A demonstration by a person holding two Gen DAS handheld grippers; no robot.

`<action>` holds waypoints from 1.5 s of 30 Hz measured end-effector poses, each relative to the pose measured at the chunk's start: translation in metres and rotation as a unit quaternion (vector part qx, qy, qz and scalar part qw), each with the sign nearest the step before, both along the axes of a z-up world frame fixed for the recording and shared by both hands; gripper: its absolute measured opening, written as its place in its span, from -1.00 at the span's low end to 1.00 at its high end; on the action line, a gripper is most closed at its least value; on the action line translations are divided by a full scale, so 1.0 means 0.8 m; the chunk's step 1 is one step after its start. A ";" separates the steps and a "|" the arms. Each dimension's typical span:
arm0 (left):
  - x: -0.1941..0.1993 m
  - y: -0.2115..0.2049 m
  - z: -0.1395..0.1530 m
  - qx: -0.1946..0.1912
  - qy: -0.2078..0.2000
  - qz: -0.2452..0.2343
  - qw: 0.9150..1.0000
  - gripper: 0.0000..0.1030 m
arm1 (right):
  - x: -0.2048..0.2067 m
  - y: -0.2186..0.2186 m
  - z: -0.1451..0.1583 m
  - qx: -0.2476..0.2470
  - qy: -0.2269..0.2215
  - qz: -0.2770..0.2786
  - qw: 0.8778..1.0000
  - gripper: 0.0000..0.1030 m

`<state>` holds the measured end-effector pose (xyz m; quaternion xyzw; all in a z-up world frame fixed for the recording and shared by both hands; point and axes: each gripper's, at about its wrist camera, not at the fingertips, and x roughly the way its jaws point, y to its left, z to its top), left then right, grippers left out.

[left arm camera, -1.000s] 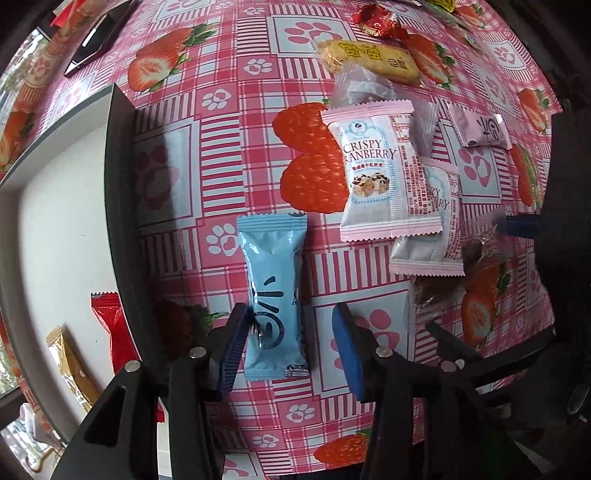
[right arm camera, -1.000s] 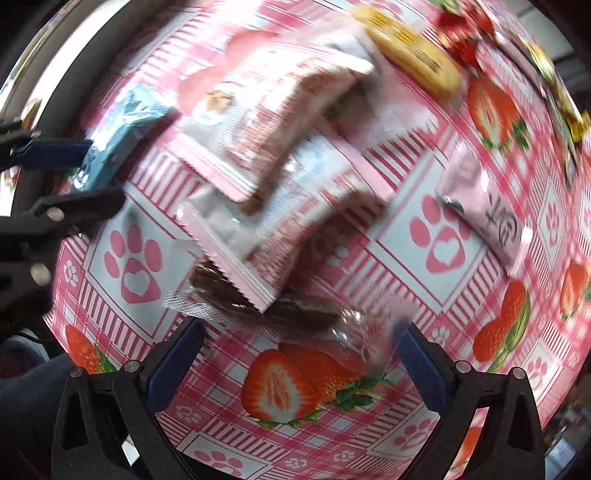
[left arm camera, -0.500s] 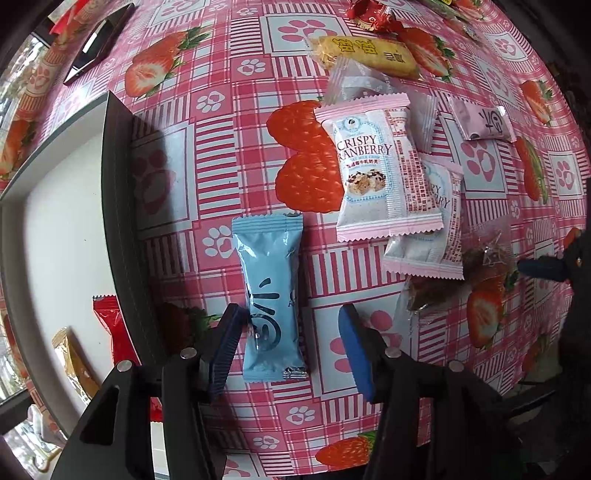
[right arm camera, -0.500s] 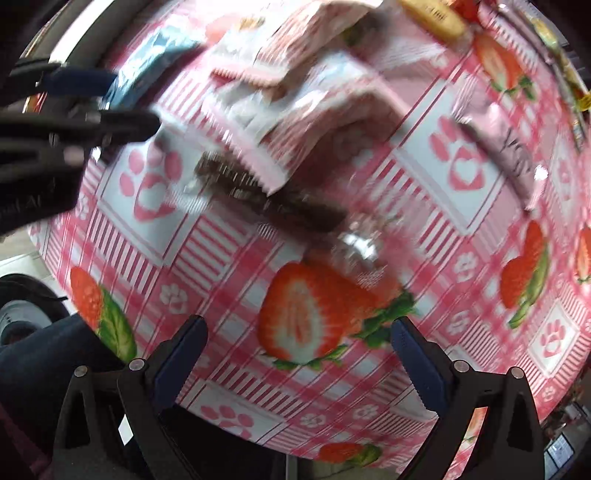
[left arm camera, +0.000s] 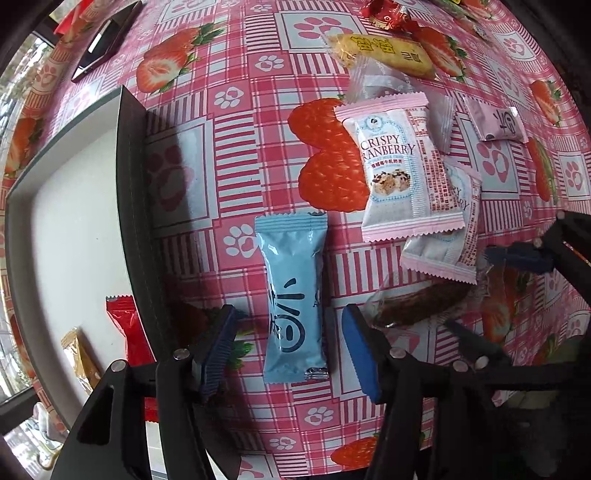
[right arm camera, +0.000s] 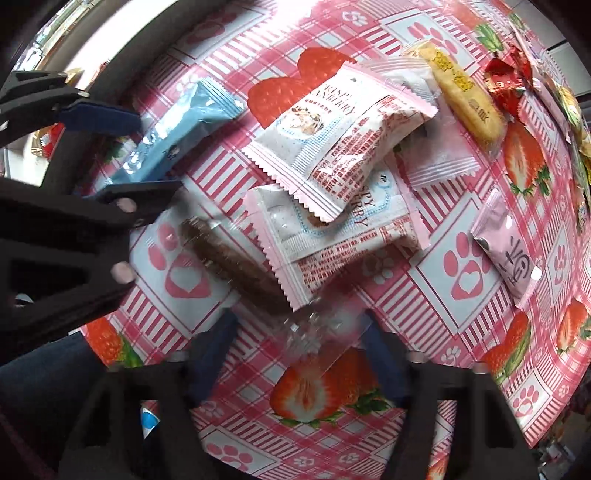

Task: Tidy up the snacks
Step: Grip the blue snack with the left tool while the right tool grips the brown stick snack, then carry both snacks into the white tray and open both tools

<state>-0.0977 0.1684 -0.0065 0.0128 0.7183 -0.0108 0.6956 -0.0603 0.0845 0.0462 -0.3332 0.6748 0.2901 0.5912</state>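
My left gripper (left arm camera: 290, 334) is open, its blue pads on either side of the lower half of a light blue snack packet (left arm camera: 293, 295) lying on the strawberry tablecloth; the packet also shows in the right wrist view (right arm camera: 177, 144). My right gripper (right arm camera: 299, 350) is open around the clear end of a wrapper holding a brown bar (right arm camera: 229, 262), which also shows in the left wrist view (left arm camera: 417, 301). Two pink-edged cranberry crisp packets (left arm camera: 402, 173) overlap just beyond it. A white tray with a dark rim (left arm camera: 133, 206) lies left, with a red packet (left arm camera: 125, 325) inside.
A yellow cracker pack (left arm camera: 384, 53), a small pink packet (left arm camera: 496, 123), a red candy wrapper (left arm camera: 388, 14) and a clear sachet (left arm camera: 373, 83) lie farther back. A dark phone-like object (left arm camera: 103, 40) lies at the far left. The table edge runs close below both grippers.
The right gripper has swung back towards the brown bar and narrowed around its clear wrapper end. The left gripper has stayed around the blue packet, shifting only slightly.
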 end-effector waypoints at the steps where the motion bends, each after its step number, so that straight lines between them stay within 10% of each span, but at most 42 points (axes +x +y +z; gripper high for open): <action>1: 0.001 -0.006 0.001 0.001 -0.004 -0.003 1.000 0.16 | -0.003 -0.008 0.002 -0.002 0.007 -0.011 1.000 -0.11; 4: 0.006 -0.010 0.006 -0.009 -0.013 -0.007 1.000 -0.48 | 0.004 -0.024 0.009 0.014 0.025 -0.067 0.997 -0.43; 12: -0.006 0.012 0.010 -0.044 -0.007 0.003 0.999 -0.51 | 0.006 -0.077 0.009 0.020 0.074 -0.137 0.988 -0.47; 13: -0.012 0.013 0.009 -0.045 -0.006 0.003 0.999 -0.51 | -0.008 -0.083 0.013 0.017 0.068 -0.126 0.989 -0.41; 15: -0.022 0.018 0.011 -0.050 -0.003 0.006 0.999 -0.51 | -0.021 -0.075 0.019 0.016 0.047 -0.099 0.994 0.51; 20: -0.038 0.028 0.014 -0.061 0.003 0.015 0.998 -0.51 | -0.052 -0.013 0.036 0.015 0.005 -0.008 1.000 0.62; 29: -0.059 0.042 0.040 -0.078 -0.015 0.026 0.997 -0.51 | -0.059 0.056 0.016 0.004 0.021 -0.004 1.000 -0.14; 37: -0.062 0.084 0.080 -0.085 -0.046 0.047 0.994 -0.51 | -0.050 0.021 0.040 0.066 0.093 -0.148 0.982 -0.14; 45: -0.071 0.132 0.101 -0.073 -0.078 0.093 0.990 -0.51 | -0.029 0.039 0.079 0.116 0.107 -0.179 0.971 -0.14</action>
